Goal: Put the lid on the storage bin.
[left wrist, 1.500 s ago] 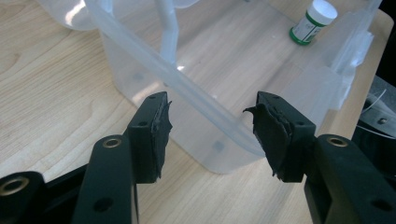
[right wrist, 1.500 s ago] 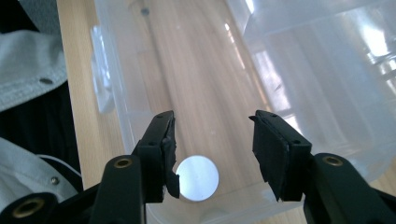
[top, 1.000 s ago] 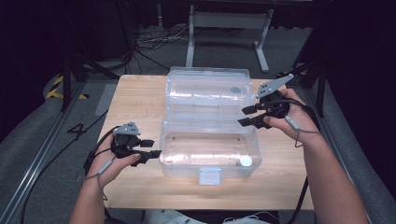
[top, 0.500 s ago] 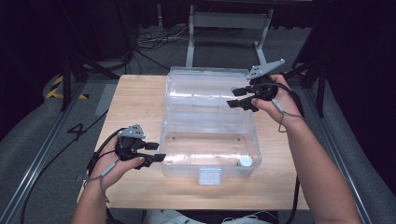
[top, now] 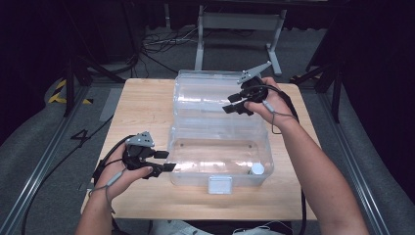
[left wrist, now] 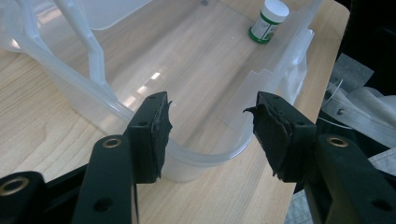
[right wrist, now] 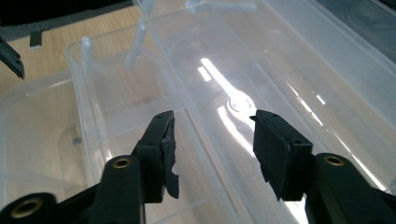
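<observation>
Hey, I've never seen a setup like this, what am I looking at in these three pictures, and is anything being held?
A person sits at a wooden table, holding a handheld two-jaw gripper in each hand. The high view looks down from above; the other two come from cameras riding on each gripper. On the table lies a clear plastic box with its lid folded open, and a small white-capped bottle inside. The left gripper sits open at the box's left rim. The right gripper, jaws just closing a little, hovers over the lid. Neither grips anything.
</observation>
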### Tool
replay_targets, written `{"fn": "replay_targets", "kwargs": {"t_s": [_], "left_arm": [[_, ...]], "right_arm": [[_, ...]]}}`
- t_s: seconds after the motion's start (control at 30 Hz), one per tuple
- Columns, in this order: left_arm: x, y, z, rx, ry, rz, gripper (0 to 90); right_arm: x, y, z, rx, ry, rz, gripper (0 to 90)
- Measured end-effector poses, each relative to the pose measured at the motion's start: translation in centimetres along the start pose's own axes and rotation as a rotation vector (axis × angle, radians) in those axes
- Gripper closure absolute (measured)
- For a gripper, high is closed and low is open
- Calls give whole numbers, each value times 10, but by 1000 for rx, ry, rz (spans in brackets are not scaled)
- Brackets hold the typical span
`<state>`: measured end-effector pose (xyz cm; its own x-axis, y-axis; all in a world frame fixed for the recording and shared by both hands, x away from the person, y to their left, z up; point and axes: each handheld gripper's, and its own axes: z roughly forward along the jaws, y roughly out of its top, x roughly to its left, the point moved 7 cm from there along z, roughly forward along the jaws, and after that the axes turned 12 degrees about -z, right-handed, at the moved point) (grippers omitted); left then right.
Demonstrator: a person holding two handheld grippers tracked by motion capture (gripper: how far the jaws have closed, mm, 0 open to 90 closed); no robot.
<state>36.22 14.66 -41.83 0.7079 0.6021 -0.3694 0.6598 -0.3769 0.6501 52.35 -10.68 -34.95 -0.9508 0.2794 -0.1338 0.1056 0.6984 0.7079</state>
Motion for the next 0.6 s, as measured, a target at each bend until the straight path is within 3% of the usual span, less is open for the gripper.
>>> {"fn": "replay_targets", "kwargs": {"t_s": [0.03, 0.1, 0.2, 0.3, 0.6], "left_arm": [[0, 0, 0, 0, 0, 0, 464], [0, 0, 0, -1, 0, 0, 464], [-1, 0, 1, -1, -2, 1, 464], [-1, 0, 3, 3, -9, 1, 464], [-7, 1, 7, 9, -26, 15, 464]], "right_arm": [[0, 0, 0, 0, 0, 0, 515], [1, -3, 5, 22, 17, 5, 597], [4, -1, 6, 0, 30, 25, 723], [4, -2, 7, -12, 9, 10, 759], [6, -4, 5, -27, 11, 8, 786]]}}
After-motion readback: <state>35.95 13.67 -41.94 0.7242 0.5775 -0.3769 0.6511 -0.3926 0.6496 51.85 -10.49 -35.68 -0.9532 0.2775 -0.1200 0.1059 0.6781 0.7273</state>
